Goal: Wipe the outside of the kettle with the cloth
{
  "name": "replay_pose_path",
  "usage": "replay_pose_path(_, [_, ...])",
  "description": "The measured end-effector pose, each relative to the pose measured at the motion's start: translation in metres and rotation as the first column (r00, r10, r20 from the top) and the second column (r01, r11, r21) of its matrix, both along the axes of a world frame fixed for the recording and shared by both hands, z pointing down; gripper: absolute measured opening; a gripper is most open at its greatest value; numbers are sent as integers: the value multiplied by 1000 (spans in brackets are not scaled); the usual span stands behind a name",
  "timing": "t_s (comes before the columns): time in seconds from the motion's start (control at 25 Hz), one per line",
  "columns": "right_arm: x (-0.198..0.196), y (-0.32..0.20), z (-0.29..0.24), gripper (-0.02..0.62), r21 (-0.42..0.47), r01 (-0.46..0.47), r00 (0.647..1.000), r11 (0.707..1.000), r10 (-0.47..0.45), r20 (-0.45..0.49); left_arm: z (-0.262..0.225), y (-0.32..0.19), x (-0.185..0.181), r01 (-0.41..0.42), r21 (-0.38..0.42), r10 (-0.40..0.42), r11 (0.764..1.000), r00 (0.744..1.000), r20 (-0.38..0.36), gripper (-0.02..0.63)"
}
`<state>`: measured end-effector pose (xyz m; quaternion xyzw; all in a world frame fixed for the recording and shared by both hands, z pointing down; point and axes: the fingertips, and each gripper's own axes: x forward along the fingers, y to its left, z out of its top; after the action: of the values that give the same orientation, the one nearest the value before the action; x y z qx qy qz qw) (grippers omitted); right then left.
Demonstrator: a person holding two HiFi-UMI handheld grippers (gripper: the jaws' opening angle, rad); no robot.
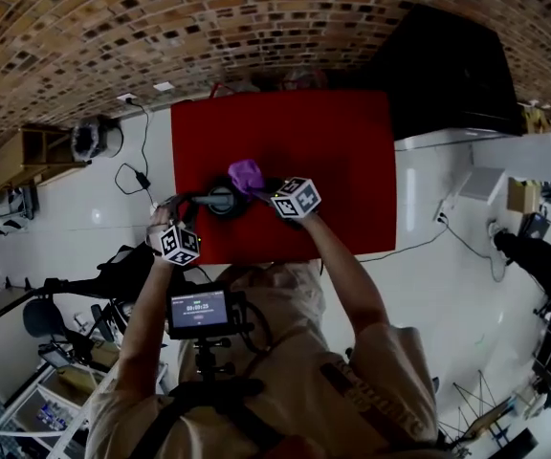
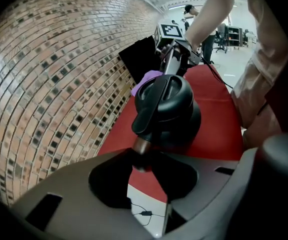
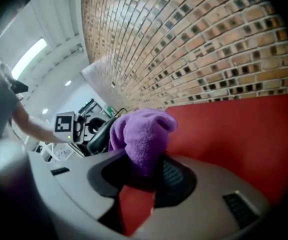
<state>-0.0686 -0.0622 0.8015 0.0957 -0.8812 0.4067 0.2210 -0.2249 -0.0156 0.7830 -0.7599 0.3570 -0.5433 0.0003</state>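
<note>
A black kettle (image 1: pixel 224 200) stands on the red mat (image 1: pixel 342 151). Its handle (image 2: pixel 143 143), which ends in a brown band, reaches toward me, and my left gripper (image 2: pixel 141 160) is shut on it. A purple cloth (image 3: pixel 141 132) is bunched between the jaws of my right gripper (image 3: pixel 144 171), which is shut on it. In the head view the cloth (image 1: pixel 247 173) hangs just above and right of the kettle's top, with the right gripper (image 1: pixel 264 188) beside it. The left gripper view shows the cloth (image 2: pixel 146 78) behind the kettle's lid (image 2: pixel 170 90).
A brick wall (image 1: pixel 256 27) runs behind the red mat. A black panel (image 1: pixel 448 75) stands at the back right. A cable with a plug (image 1: pixel 140 175) lies on the white surface to the left of the mat. A small screen (image 1: pixel 199 310) sits at my chest.
</note>
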Motion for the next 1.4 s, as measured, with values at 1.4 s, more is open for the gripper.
replay_pose_path(1.4, [-21,-33,124,135,-376,177,920,910,-289,-266,2,1,12,85,51,-79,995,991,-106,127])
